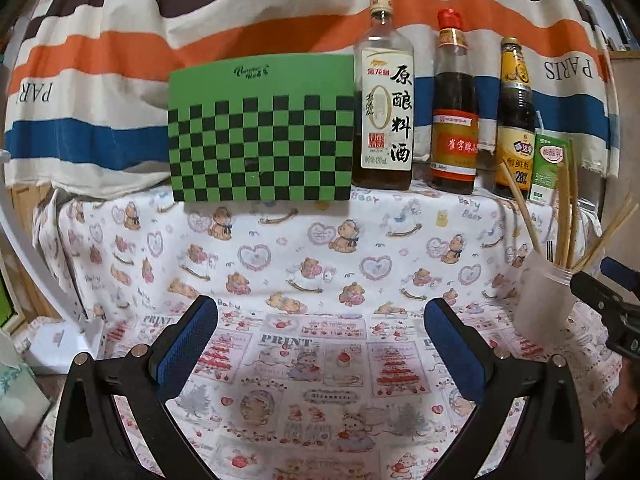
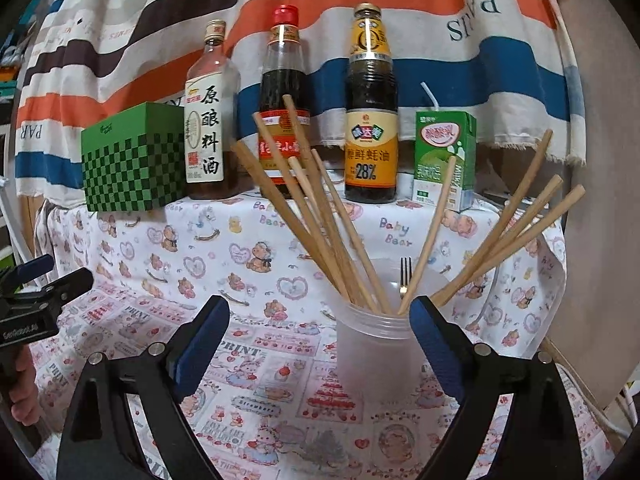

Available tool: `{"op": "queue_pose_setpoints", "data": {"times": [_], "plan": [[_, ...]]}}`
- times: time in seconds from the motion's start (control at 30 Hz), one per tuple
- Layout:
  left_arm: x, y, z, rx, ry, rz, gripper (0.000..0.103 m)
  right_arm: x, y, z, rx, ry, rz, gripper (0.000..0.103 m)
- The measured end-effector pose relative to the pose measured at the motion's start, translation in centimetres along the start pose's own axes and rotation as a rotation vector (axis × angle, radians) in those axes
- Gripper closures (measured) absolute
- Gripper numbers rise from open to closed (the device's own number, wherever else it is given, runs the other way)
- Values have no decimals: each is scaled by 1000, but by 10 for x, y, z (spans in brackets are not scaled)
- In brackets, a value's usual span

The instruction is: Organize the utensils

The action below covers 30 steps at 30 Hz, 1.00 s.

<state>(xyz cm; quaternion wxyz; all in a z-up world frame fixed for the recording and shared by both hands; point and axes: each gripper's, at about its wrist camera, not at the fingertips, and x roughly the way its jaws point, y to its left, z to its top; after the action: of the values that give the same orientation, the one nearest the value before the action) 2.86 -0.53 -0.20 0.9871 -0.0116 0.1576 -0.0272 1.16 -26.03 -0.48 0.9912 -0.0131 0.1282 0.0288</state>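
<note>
Chopsticks (image 2: pixel 320 232) and a fork (image 2: pixel 405 276) stood upright, fanned, in a frosted cup (image 2: pixel 372 344) at one o'clock between the right gripper (image 2: pixel 320 336)'s wide, empty fingers; the left gripper (image 1: pixel 320 332), equally wide and empty, sat farther off over the table (image 2: pixel 260 380).

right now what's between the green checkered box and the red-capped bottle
The cooking wine bottle stands between the green checkered box and the red-capped bottle, close beside the box. Both wrist views show it.
</note>
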Motion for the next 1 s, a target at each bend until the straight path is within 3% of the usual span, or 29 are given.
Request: {"op": "queue_pose_setpoints", "data": {"times": [0.1,0.23,0.67,1.0], "plan": [[-4,-5,0,20,-25,10,1,0,1,0,-4,2,-1,9],[-6,-10,0,43,-27,-30,1,-1,0,0,4,0,-7,0],[-7,-6,0,21,-27,18,0,0,2,0,-7,14,6,0],[-6,-6,-1,26,-26,14,0,0,2,0,-5,15,7,0]]}}
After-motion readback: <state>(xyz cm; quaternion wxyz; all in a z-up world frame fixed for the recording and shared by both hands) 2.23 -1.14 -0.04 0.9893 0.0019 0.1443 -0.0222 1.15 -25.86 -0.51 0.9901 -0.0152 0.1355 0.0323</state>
